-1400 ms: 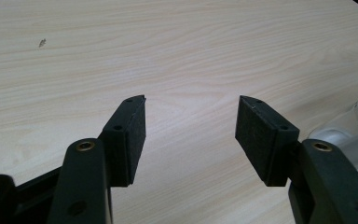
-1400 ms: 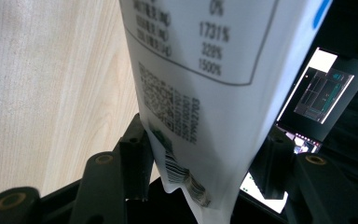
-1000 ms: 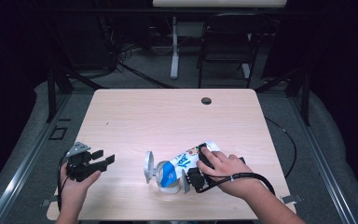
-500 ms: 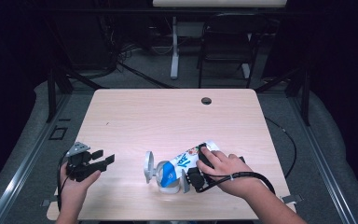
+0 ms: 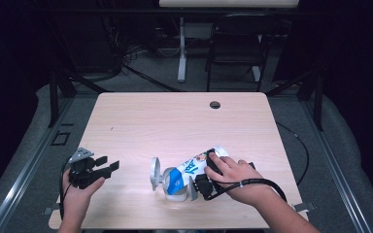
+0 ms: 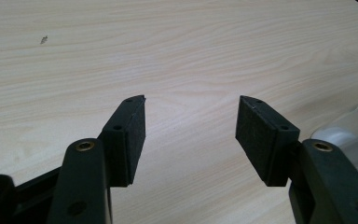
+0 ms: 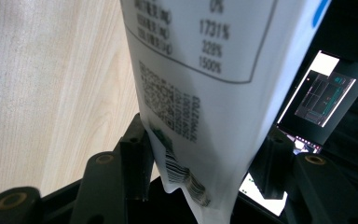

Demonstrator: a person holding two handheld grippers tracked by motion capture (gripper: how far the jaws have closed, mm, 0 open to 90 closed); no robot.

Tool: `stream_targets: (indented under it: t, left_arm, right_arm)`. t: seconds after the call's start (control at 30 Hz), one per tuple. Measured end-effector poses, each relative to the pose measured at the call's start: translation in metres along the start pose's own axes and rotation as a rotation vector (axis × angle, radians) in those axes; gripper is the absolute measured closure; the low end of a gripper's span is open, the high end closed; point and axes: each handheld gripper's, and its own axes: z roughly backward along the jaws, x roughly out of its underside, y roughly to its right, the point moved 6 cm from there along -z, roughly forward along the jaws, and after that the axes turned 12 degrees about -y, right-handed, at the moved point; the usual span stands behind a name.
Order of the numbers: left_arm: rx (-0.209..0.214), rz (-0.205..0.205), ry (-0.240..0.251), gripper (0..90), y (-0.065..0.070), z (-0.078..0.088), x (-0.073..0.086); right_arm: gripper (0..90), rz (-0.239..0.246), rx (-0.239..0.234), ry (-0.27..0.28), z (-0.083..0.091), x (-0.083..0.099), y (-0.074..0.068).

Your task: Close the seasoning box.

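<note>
A white pouch with blue print lies tilted near the table's front edge, its left end over a pale round container with a grey disc beside it. My right gripper is shut on the pouch, a hand covering its body. In the right gripper view the pouch shows a printed table and a barcode, and both pads of that gripper press its lower end. My left gripper hovers open at the front left, apart from the pouch. Nothing but bare wood lies between its jaws.
The light wooden table has a dark cable hole at its back edge. A chair and a desk leg stand behind it. A lit screen lies beyond the pouch. A pale container edge sits right of the left jaws.
</note>
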Motion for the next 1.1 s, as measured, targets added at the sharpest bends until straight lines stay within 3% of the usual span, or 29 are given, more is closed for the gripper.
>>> stream_targets:
  t: [0.13, 0.17, 0.4, 1.1]
  left_arm:
    - [0.001, 0.000, -0.002, 43.1, -0.0002, 0.0000, 0.0002]
    - [0.002, -0.001, -0.006, 43.1, -0.0004, 0.0002, 0.0004]
    - [0.003, 0.001, -0.013, 43.1, -0.0008, 0.0007, 0.0008]
    - [0.002, 0.004, -0.002, 43.1, -0.0008, 0.0003, 0.0003]
  right_arm:
    - [48.2, -0.004, -0.001, 0.012, -0.0008, -0.0006, -0.0002]
    - [48.2, 0.016, 0.012, -0.015, 0.0013, 0.0005, 0.0016]
    - [48.3, 0.005, 0.007, 0.008, -0.0002, -0.0006, 0.0002]
    - [48.4, 0.018, 0.017, 0.008, 0.0005, -0.0006, 0.0013]
